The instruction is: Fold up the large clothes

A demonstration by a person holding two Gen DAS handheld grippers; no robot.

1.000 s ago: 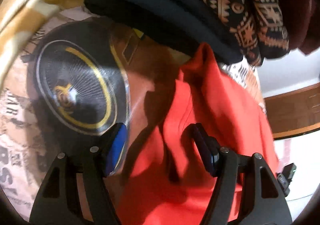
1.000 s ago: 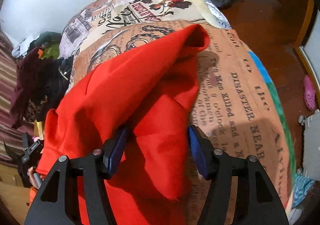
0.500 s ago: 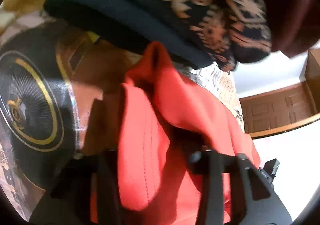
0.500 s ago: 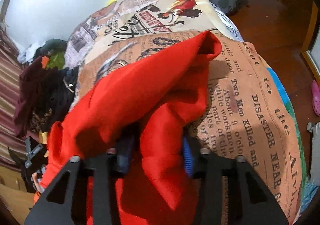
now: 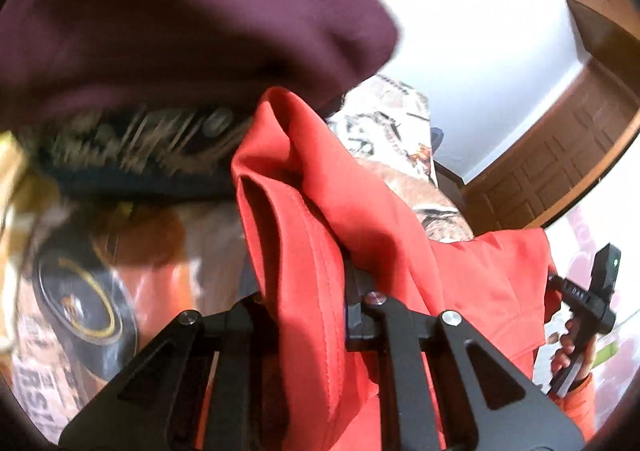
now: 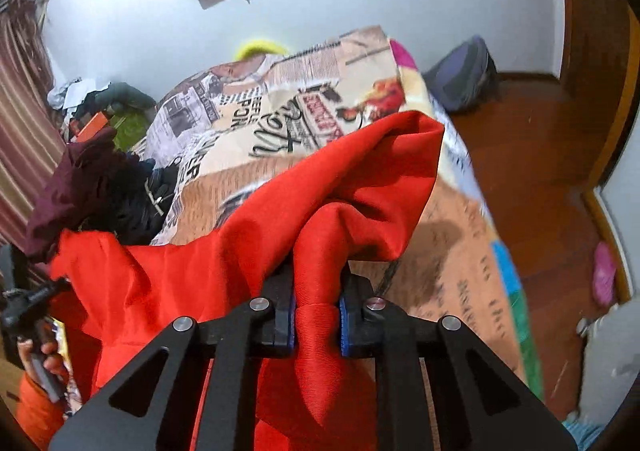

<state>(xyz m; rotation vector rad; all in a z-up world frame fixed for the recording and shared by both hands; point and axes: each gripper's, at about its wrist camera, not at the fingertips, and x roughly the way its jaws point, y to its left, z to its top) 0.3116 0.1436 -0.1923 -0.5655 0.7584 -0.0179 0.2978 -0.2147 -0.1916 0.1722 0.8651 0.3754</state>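
The red garment (image 6: 248, 251) is a plain, bright cloth, gathered and lifted above the bed. In the right wrist view a bunched fold of it runs straight between the right claw (image 6: 316, 317), pinched there; one corner rises ahead and to the right of the claw, and the rest stretches off to the left. In the left wrist view a stitched hem fold of the garment (image 5: 312, 259) is clamped in the left claw (image 5: 308, 311), rising forward to a peak, with more cloth spreading right.
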